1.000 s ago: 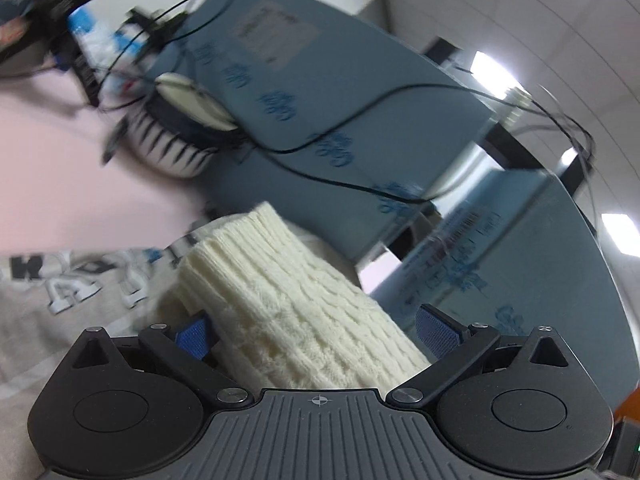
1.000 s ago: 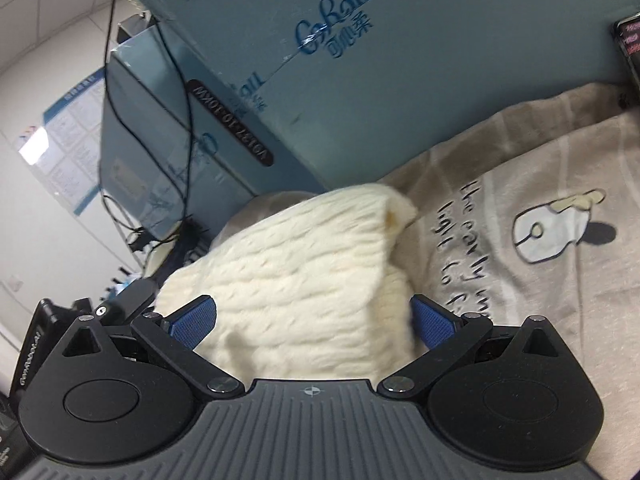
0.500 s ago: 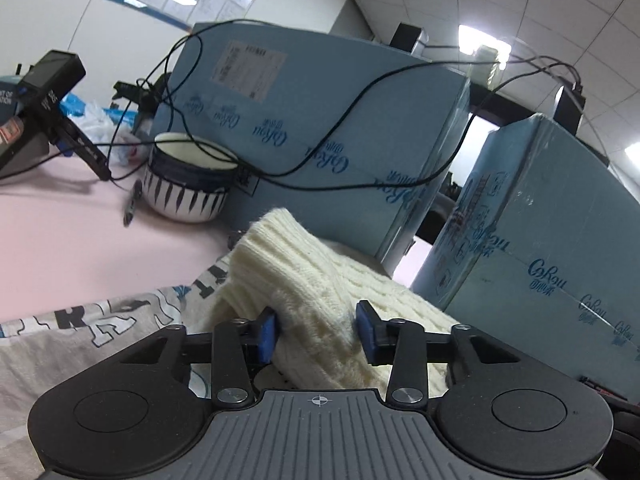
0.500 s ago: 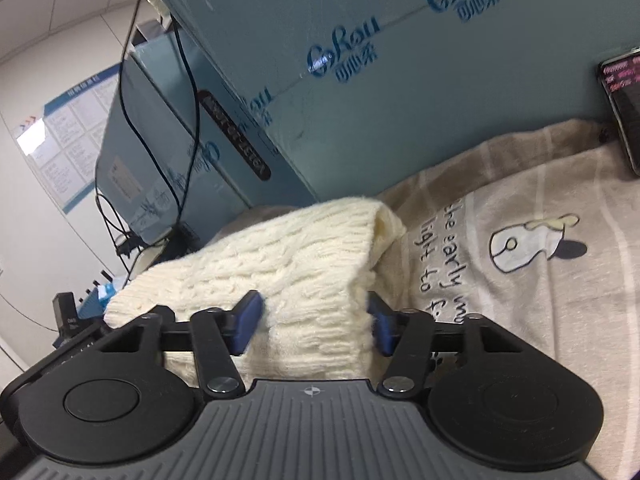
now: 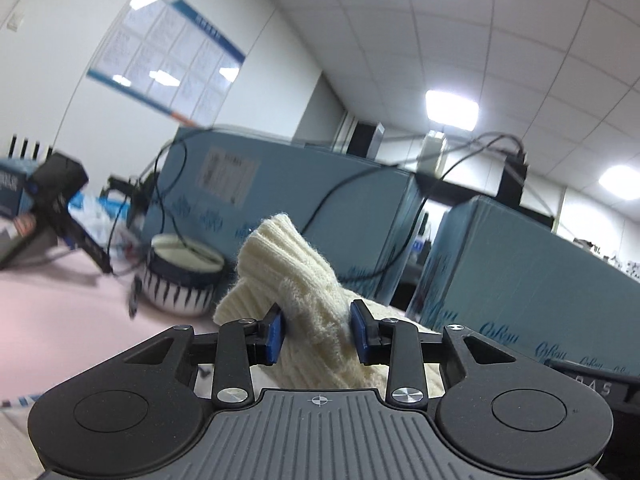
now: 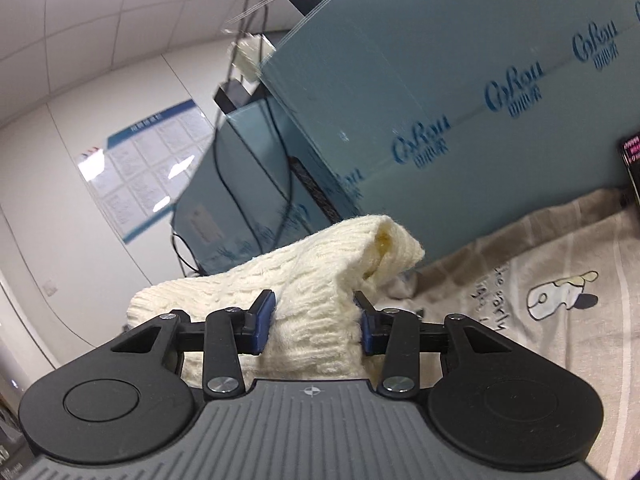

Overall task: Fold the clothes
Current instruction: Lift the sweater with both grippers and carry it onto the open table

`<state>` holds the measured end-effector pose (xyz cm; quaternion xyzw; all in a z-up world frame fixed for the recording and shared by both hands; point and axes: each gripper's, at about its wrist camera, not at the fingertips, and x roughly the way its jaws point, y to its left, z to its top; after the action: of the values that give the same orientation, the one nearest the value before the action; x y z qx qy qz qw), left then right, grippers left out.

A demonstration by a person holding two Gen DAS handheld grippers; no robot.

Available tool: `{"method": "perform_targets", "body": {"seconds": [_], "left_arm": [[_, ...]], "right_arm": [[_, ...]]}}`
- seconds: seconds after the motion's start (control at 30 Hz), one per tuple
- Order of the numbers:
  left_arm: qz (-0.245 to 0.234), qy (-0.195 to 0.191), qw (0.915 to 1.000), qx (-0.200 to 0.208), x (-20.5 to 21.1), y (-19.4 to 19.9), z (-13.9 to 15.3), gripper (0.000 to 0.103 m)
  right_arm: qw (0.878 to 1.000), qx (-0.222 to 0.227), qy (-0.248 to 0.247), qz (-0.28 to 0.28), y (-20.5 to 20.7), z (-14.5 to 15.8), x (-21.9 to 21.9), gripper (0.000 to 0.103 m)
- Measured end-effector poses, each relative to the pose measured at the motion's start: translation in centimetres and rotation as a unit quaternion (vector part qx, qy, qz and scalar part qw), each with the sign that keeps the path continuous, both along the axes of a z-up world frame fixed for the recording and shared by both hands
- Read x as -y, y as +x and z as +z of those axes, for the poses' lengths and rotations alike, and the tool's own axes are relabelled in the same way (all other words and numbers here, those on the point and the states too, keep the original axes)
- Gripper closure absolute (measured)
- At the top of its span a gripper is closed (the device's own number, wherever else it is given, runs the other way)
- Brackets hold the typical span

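Note:
A cream cable-knit sweater [image 5: 288, 264] is folded into a thick bundle. My left gripper [image 5: 318, 330] is shut on one end of it, which sticks up above the blue pads. My right gripper [image 6: 316, 324] is shut on the other end of the sweater [image 6: 320, 256], whose folded edge points right. The bundle is lifted off the surface. A beige printed cloth [image 6: 560, 320] with a cartoon figure and writing lies under it at the right.
Blue cardboard boxes [image 5: 520, 264] [image 6: 440, 100] with cables stand close behind. A striped bowl [image 5: 180, 280] and a black device on a stand [image 5: 56, 200] sit on the pink table [image 5: 48, 320] at the left. A phone [image 6: 630, 168] leans at the far right.
Both grippers closed from wide open onto the ends of the sweater. They then rose and tilted upward, lifting the bundle off the cloth.

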<state>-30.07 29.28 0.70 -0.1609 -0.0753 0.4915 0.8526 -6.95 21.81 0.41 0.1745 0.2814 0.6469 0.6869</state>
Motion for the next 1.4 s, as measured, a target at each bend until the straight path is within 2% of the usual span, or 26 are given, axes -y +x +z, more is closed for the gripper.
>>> {"method": "perform_targets", "body": {"seconds": [0.13,0.27,0.37,0.5,0.6,0.67,0.73,0.8,0.93,1.03,1.13,1.2,1.27,1.33,1.37,1.4], "left_arm": [[-0.028,-0.007,0.9993,0.022,0.1,-0.5,0.0,0.070],[-0.081,-0.012,0.9966,0.011,0.5,0.4,-0.3,0.070],[-0.143,-0.011,0.9896,-0.003,1.6,1.6,-0.5,0.070],[-0.237,-0.003,0.9714,-0.017,4.3,3.0,-0.6,0.070],[-0.286,0.009,0.9571,-0.043,7.9,4.9,-0.3,0.070],[-0.317,0.018,0.9462,-0.065,10.9,6.2,-0.3,0.070],[-0.341,0.010,0.9370,-0.073,13.5,7.3,-0.4,0.070],[-0.363,0.000,0.9286,-0.077,16.0,8.3,-0.6,0.070],[-0.384,0.010,0.9195,-0.085,20.2,10.6,-0.8,0.070],[-0.402,-0.004,0.9108,-0.093,21.9,12.4,-1.2,0.070],[-0.417,-0.019,0.9000,-0.127,23.3,14.6,-2.0,0.070],[-0.428,-0.036,0.8892,-0.157,23.7,15.4,-2.7,0.069],[-0.432,-0.049,0.8838,-0.172,23.9,15.5,-2.9,0.065],[-0.435,-0.060,0.8798,-0.182,23.8,15.2,-3.0,0.061],[-0.432,-0.065,0.8800,-0.187,23.6,14.8,-3.0,0.053],[-0.426,-0.069,0.8812,-0.193,23.4,14.5,-3.0,0.035]], "right_arm": [[1.000,0.011,0.000,-0.013,-0.4,1.1,1.1,0.065],[0.999,0.020,-0.025,-0.029,0.0,1.2,3.5,0.065],[0.998,0.005,-0.051,-0.044,1.5,1.0,6.1,0.066],[0.995,-0.002,-0.064,-0.075,3.3,1.3,11.5,0.066],[0.993,-0.006,-0.068,-0.091,4.5,1.9,16.7,0.066],[0.992,0.010,-0.075,-0.102,5.0,2.4,20.1,0.066],[0.990,0.026,-0.081,-0.113,5.5,2.9,23.4,0.066],[0.988,0.042,-0.087,-0.123,6.0,3.3,26.6,0.066],[0.985,0.063,-0.080,-0.137,7.1,2.7,31.9,0.066],[0.981,0.086,-0.068,-0.162,7.9,1.9,34.6,0.066],[0.973,0.115,-0.080,-0.182,8.6,0.8,36.1,0.066],[0.970,0.122,-0.099,-0.186,9.3,0.0,36.7,0.065],[0.971,0.104,-0.123,-0.177,10.0,-1.2,37.0,0.064],[0.971,0.086,-0.138,-0.173,10.6,-2.0,37.5,0.054],[0.972,0.078,-0.143,-0.172,10.8,-2.3,37.9,0.052],[0.972,0.070,-0.148,-0.172,11.1,-2.6,38.1,0.046]]}}
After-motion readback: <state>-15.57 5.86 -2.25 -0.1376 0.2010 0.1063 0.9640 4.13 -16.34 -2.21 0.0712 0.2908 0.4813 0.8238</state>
